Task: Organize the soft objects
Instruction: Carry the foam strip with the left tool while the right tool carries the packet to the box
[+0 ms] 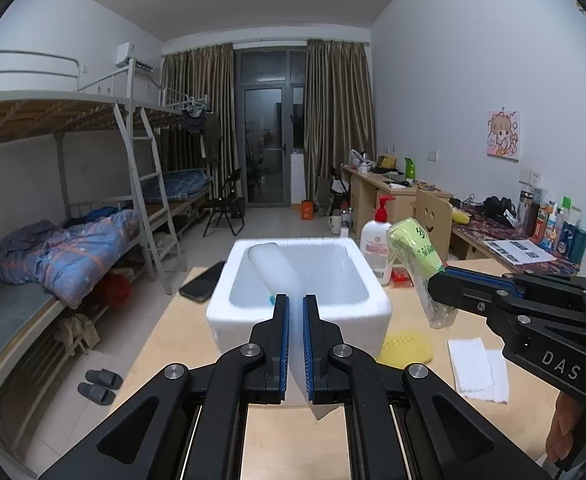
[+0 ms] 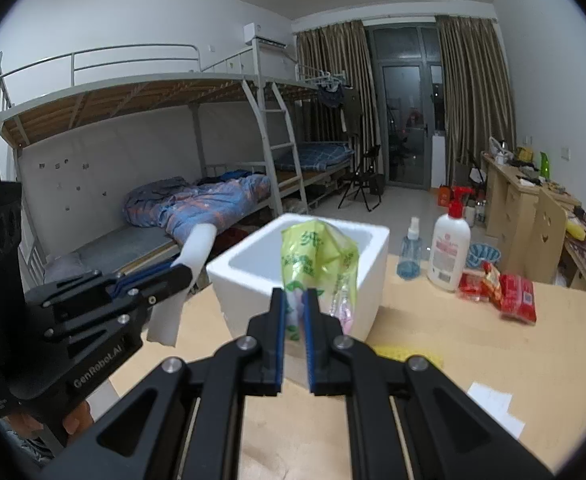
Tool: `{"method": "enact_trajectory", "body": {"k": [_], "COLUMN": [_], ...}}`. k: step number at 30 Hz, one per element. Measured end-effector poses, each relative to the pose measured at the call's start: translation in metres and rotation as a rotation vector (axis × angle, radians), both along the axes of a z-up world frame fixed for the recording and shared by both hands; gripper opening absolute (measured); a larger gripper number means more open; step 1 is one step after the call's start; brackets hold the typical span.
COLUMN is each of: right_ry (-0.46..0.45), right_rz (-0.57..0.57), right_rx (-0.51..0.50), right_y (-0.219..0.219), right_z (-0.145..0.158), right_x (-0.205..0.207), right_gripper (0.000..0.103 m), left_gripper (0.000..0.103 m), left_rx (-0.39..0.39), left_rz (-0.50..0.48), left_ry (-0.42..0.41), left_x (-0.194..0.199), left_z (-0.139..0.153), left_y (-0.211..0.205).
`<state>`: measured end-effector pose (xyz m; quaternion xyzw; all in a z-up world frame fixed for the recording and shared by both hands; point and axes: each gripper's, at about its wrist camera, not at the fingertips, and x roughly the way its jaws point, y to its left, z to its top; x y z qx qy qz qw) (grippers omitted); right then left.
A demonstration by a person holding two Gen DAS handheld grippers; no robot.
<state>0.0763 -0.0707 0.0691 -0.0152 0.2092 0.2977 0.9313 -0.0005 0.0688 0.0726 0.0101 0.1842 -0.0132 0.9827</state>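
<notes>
My left gripper (image 1: 296, 300) holds a white foam sheet (image 1: 271, 268) over the white foam box (image 1: 357, 312) on the table (image 1: 285, 440). My right gripper (image 2: 295, 294) clamps a green packet (image 2: 319, 264) in front of the box; I see nothing lying inside.

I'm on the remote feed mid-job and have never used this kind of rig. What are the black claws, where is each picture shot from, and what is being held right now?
There is no robot arm. A person holds one two-finger tool in each hand, and a fisheye camera on each looks forward along its fingers.

The left wrist view shows the left hand-held gripper shut on a white foam sheet, whose far end leans into the white foam box. The right wrist view shows the right hand-held gripper shut on a green plastic packet, held in front of the same box.

On the wooden table stand a lotion pump bottle and a blue spray bottle, with red snack packets beside them. A yellow mesh pad, white tissues and a phone lie near the box.
</notes>
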Motion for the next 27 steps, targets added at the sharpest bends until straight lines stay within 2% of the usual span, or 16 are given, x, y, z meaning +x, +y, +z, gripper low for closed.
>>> {"method": "enact_trajectory", "body": {"k": [8, 14, 27], "right_ry": [-0.031, 0.002, 0.018], "right_rz": [0.002, 0.008, 0.021], "right_rx": [-0.009, -0.025, -0.054], "right_y": [0.0, 0.007, 0.02], "right_z": [0.015, 0.007, 0.011], "right_x": [0.014, 0.029, 0.045], "right_gripper": [0.011, 0.011, 0.011], "left_gripper": [0.006, 0.006, 0.006], "left_rx": [-0.008, -0.015, -0.012], "left_rz": [-0.029, -0.035, -0.028], "left_ry": [0.011, 0.029, 0.033], "left_x": [0.018, 0.03, 0.053], "left_z": [0.01, 0.007, 0.008], "left_y": [0.002, 0.002, 0.006]}}
